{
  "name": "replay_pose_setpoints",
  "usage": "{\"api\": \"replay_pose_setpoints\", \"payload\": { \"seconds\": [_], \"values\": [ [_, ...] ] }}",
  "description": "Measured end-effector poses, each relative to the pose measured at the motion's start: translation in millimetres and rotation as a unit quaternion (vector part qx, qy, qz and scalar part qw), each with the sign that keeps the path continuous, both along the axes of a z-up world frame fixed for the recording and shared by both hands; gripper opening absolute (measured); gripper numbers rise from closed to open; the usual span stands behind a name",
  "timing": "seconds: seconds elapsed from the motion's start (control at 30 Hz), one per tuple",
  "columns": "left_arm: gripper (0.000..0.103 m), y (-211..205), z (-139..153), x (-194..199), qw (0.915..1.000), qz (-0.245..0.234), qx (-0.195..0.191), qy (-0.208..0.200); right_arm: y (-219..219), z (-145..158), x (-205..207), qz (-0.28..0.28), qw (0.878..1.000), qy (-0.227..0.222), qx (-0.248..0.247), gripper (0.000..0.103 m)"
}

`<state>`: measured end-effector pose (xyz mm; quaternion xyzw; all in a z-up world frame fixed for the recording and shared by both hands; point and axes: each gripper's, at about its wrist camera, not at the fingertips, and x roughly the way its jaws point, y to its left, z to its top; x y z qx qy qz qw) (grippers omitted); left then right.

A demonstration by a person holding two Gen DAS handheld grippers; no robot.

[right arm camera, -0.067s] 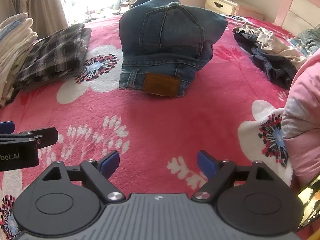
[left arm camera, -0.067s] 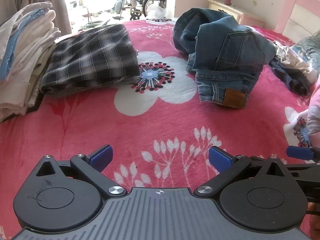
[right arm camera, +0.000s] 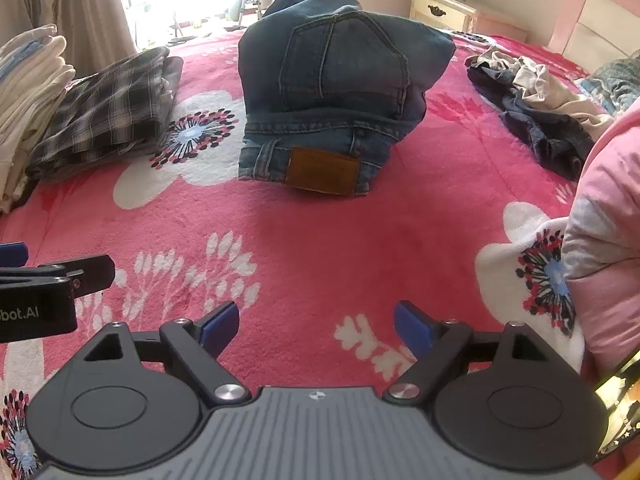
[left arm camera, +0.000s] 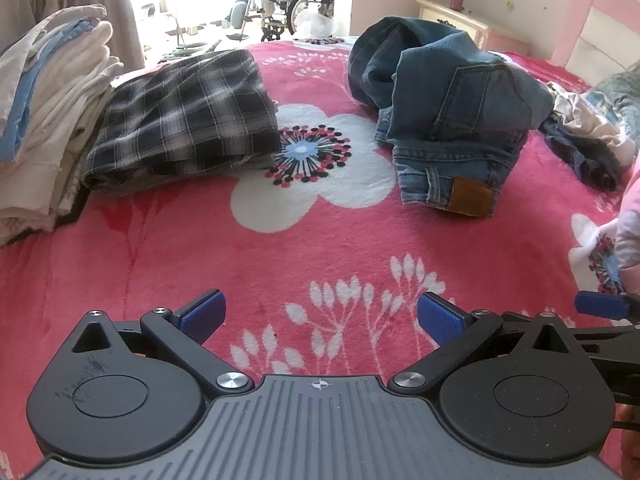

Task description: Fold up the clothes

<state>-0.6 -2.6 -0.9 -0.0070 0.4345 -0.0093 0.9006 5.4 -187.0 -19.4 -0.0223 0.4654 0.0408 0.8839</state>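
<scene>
Denim jeans [right arm camera: 336, 92], heavy, stiff, bunched mid-bed [right arm camera: 320, 264] beyond both tools; best taken at the waistband beside the leather patch [right arm camera: 322, 171]; left tool [left arm camera: 320, 314] and right tool [right arm camera: 316, 326] stood open, empty.

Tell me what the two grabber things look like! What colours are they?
Both look alike. The left gripper has black arms with round black discs, shiny silver screws, a ribbed grey body with a small crosshair mark, and bright blue textured pads on its fingers. The right gripper is built the same way. The left one's side, seen from the right wrist camera, carries white lettering ending in "bot.AI".
</scene>
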Motion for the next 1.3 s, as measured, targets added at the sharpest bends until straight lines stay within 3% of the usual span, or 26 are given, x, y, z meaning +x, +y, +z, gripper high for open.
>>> {"api": "replay_pose_setpoints", "payload": {
  "seconds": [0.7,0.97,1.03,1.3],
  "values": [
    [0.103,15,-1,2,0.9996,0.008,-0.017,0.022,1,6,3,-0.001,1.0,-0.01,0.0,0.09],
    [0.103,30,0,7,0.9996,0.02,-0.017,0.013,2,6,2,-0.001,1.0,-0.014,-0.002,0.09],
    [0.103,16,-6,-3,0.9994,0.03,-0.017,0.009,2,6,2,-0.002,1.0,-0.014,-0.002,0.09],
    [0.103,21,-8,0,0.9994,0.034,-0.006,0.006,3,5,2,-0.001,1.0,-0.013,-0.003,0.09]
  ]
}}
